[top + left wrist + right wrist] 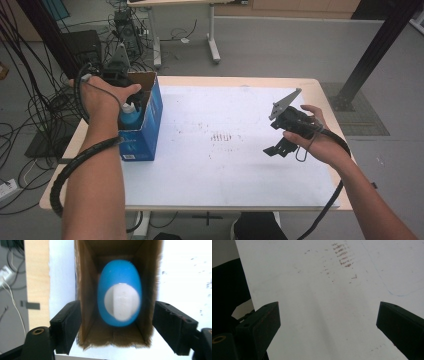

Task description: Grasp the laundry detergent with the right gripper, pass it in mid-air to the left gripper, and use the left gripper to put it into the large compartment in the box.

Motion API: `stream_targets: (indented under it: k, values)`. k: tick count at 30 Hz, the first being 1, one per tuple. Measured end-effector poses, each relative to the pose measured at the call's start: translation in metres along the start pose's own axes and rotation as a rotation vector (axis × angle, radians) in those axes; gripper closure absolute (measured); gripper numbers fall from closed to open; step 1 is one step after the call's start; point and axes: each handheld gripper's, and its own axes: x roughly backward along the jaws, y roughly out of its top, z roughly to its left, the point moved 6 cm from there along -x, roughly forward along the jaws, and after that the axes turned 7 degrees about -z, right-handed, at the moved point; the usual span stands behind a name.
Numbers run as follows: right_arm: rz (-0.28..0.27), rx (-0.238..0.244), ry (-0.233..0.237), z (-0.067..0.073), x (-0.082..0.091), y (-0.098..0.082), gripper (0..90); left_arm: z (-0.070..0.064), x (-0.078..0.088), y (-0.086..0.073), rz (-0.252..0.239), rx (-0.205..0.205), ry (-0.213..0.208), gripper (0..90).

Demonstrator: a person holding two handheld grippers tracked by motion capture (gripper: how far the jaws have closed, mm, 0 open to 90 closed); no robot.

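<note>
A blue bottle point(120, 277) with a white cap point(121, 302) stands upright inside an open cardboard box point(82, 290) that is blue on the outside point(145, 132). The box sits at the table's left edge, and the bottle's top point(129, 115) shows just under my left hand. My left gripper point(117, 330) hangs above the box, pointing straight down. Its jaws are apart, wider than the box, and touch nothing. My right gripper point(275, 149) is held over the right side of the white mat point(225, 170). Its jaws point(328, 325) stand wide with nothing between them.
The white mat covers most of the wooden table point(320, 87) and carries brown smudges point(222, 136) near its middle. Cables and equipment lie on the floor point(35, 115) to the left. A black post point(380, 45) stands at the back right.
</note>
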Motion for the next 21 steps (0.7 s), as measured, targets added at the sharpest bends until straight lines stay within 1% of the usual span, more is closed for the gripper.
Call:
stream_targets:
  k: [3, 6, 7, 8, 9, 10, 12, 14, 15, 16, 17, 21]
  values:
    - [0.005, -0.009, -0.014, -0.006, 0.002, 0.0, 5.1, -0.006, 0.015, 0.001, -0.031, -0.027, -0.01, 18.5]
    - [0.02, -0.014, -0.024, -0.012, 0.004, 0.001, 5.2, -0.018, 0.028, 0.001, -0.054, -0.062, -0.035, 14.2]
    - [0.027, -0.016, -0.03, -0.014, 0.005, 0.002, 5.2, -0.021, 0.03, 0.0, -0.058, -0.069, -0.045, 12.2]
    - [0.03, -0.017, -0.033, -0.015, 0.006, 0.002, 5.2, -0.025, 0.033, 0.0, -0.06, -0.081, -0.06, 11.9]
    - [0.034, -0.018, -0.034, -0.017, 0.007, 0.003, 5.2, -0.029, 0.034, -0.001, -0.065, -0.093, -0.065, 11.3]
    - [0.038, -0.019, -0.038, -0.019, 0.009, 0.004, 5.2, -0.034, 0.036, -0.001, -0.075, -0.105, -0.067, 10.2]
    - [0.043, -0.022, -0.049, -0.023, 0.012, 0.005, 5.3, -0.042, 0.038, -0.001, -0.086, -0.125, -0.088, 9.5]
    - [0.048, -0.023, -0.053, -0.027, 0.016, 0.005, 5.2, -0.05, 0.04, -0.001, -0.097, -0.146, -0.089, 9.1]
    - [0.05, -0.026, -0.056, -0.028, 0.017, 0.006, 5.2, -0.055, 0.04, -0.001, -0.088, -0.16, -0.104, 9.4]
    - [0.052, -0.024, -0.06, -0.03, 0.019, 0.005, 5.2, -0.058, 0.04, -0.001, -0.081, -0.157, -0.115, 8.9]
    - [0.053, -0.027, -0.061, -0.031, 0.02, 0.005, 5.2, -0.062, 0.04, -0.001, -0.079, -0.164, -0.123, 8.0]
    - [0.058, -0.041, -0.065, -0.038, 0.024, 0.003, 5.2, -0.079, 0.038, 0.003, -0.087, -0.21, -0.141, 7.4]
